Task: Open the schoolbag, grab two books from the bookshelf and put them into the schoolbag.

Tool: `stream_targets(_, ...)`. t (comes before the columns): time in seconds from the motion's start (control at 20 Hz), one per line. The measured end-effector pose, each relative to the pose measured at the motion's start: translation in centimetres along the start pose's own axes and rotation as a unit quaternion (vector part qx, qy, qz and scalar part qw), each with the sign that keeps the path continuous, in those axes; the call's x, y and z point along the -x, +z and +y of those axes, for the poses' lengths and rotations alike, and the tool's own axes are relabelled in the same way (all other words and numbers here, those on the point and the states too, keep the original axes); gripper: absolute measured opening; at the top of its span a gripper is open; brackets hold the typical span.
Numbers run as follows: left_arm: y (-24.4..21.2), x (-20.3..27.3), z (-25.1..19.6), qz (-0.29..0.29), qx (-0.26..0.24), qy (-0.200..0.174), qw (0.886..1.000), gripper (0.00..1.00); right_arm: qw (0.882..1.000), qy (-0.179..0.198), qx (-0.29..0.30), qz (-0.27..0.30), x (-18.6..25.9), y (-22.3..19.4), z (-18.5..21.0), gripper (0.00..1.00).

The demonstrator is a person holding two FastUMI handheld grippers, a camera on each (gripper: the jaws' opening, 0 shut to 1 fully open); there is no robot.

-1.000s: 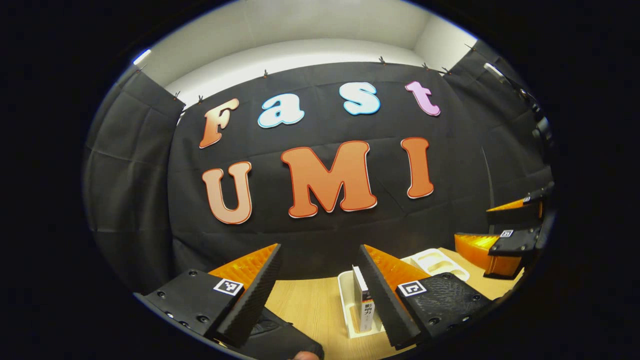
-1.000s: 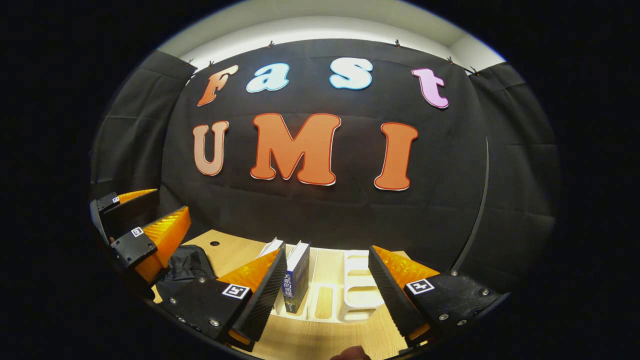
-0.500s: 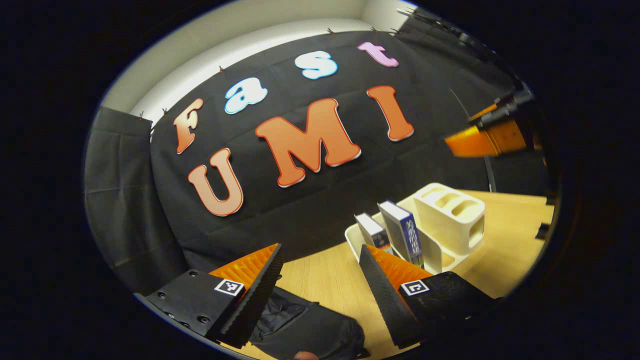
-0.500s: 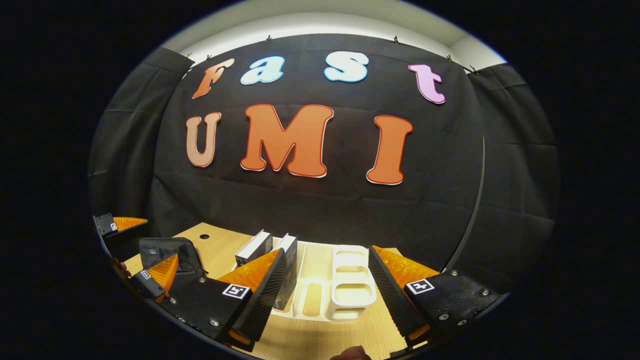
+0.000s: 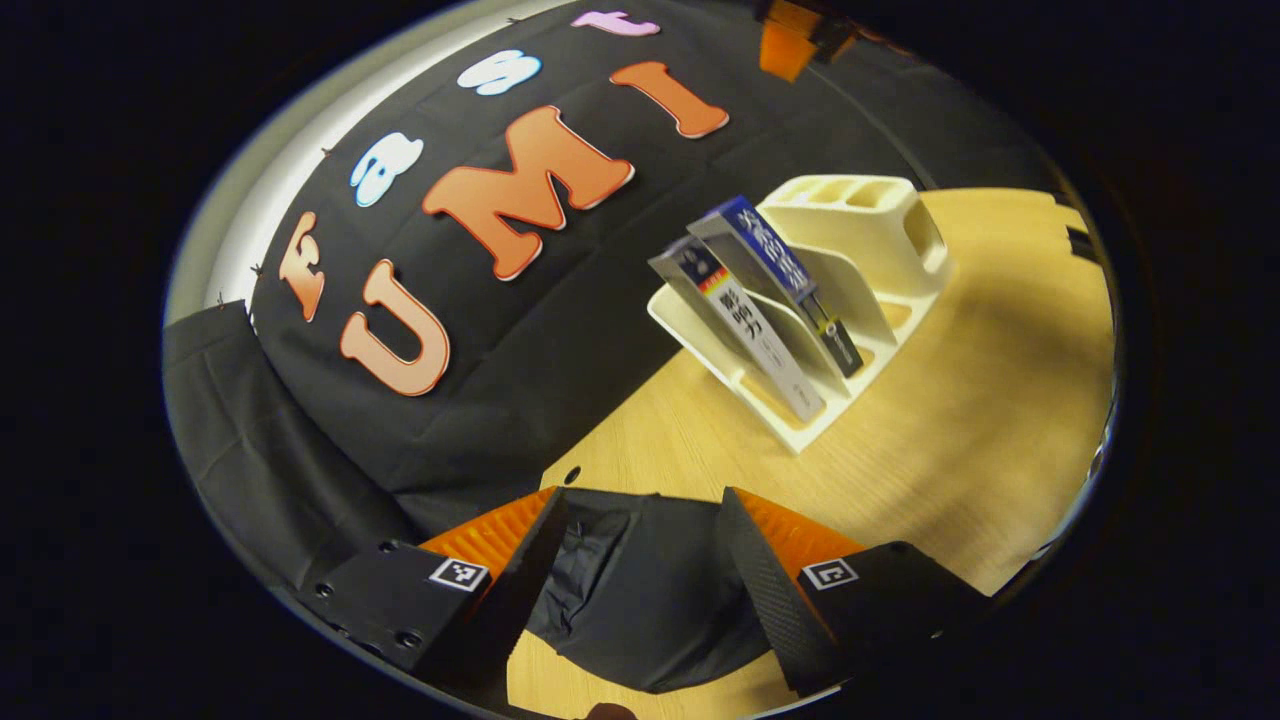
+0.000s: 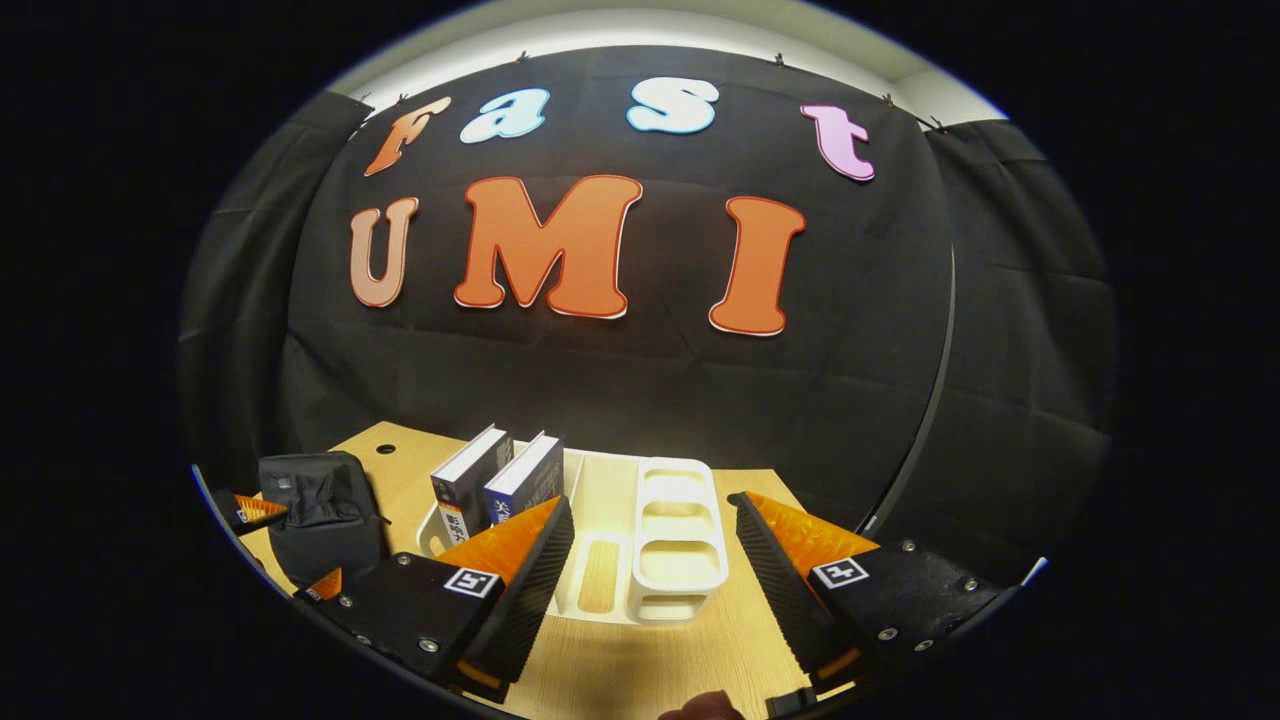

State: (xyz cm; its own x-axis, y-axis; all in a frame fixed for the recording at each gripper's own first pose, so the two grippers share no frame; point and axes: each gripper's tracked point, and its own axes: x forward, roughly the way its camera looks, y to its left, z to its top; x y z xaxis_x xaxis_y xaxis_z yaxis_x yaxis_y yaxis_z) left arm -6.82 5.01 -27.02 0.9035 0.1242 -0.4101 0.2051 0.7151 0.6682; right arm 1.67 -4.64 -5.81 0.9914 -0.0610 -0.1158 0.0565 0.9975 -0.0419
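Books [image 6: 495, 480] lean in the bookshelf [image 6: 680, 545] beside the schoolbag [image 5: 640, 590]; both grippers' fingers spread, holding nothing.

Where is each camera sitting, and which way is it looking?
Left gripper view: rides on the left gripper, tilted, looking down at the black fabric schoolbag between its open fingers, with the cream plastic bookshelf beyond.
Right gripper view: rides on the right gripper, level, facing the bookshelf and the booth's black cloth wall; its open fingers show, and a fingertip at the bottom edge.
Shared: the schoolbag, bookshelf, two upright books and light wooden table.
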Motion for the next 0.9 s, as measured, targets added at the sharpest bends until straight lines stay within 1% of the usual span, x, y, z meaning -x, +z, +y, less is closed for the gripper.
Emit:
stream_targets(0.2,-4.5,-0.3,-2.6,0.047,-0.038,-0.014,0.998,0.98,1.0,0.002,0.002,0.001,-0.2,-0.3,-0.2,0.98)
stream_targets(0.35,-7.4,-1.3,-2.8,0.086,-0.06,-0.01,0.994,0.98,1.0,0.005,0.002,0.002,-0.3,-0.4,-0.4,0.98)
stream_targets(0.45,-8.8,-1.8,-2.4,0.109,-0.066,-0.003,0.992,0.98,1.0,0.006,0.002,0.003,-0.3,-0.5,-0.6,0.98)
stream_targets(0.65,-9.7,-2.7,-1.8,0.128,-0.088,0.013,0.988,0.97,1.0,0.008,-0.002,0.0,-0.5,-0.4,-1.2,0.98)
stream_targets(0.75,-10.1,-3.0,-2.3,0.135,-0.096,0.006,0.986,0.97,1.0,0.008,-0.001,-0.001,-0.6,-0.4,-1.6,0.98)
stream_targets(0.9,-9.7,-3.3,-2.0,0.134,-0.12,0.024,0.983,0.96,1.0,0.009,-0.002,-0.004,-0.6,-0.4,-2.3,0.98)
